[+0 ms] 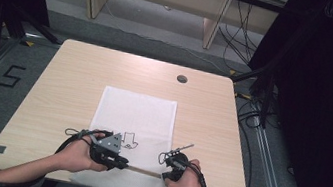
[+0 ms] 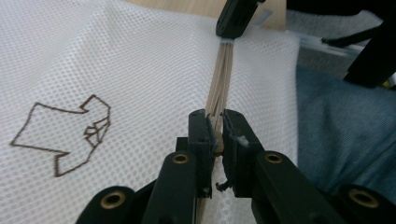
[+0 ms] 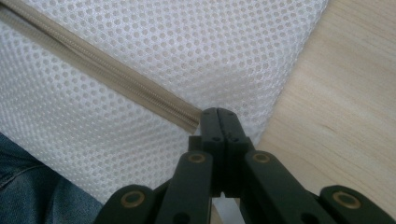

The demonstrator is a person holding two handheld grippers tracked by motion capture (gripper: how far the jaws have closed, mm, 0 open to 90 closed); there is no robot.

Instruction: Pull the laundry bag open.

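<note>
White mesh bag (image 1: 133, 134) at 6 o'clock on desk (image 1: 71, 73). Left gripper (image 2: 215, 135) fingers pinching zipper (image 2: 219, 79); right gripper (image 3: 220, 122) fingers pressed together at zipper end. Risk: pull slipping from pinch, mesh bunching, bag sliding off edge.

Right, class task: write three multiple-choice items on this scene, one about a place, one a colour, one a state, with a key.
1. Where does the white mesh bag lie? A on the floor; B on the wooden table; C on a shelf.
2. What colour is the zipper? A red; B beige; C blue.
3. How is the left tool set? A wide open; B shut on the zipper; C lifted clear of the bag.

Key: 1 B, the high view shows the bag flat on the tabletop. 2 B, the right gripper view shows a tan strip. 3 B, its jaws pinch the zipper in the left gripper view.
</note>
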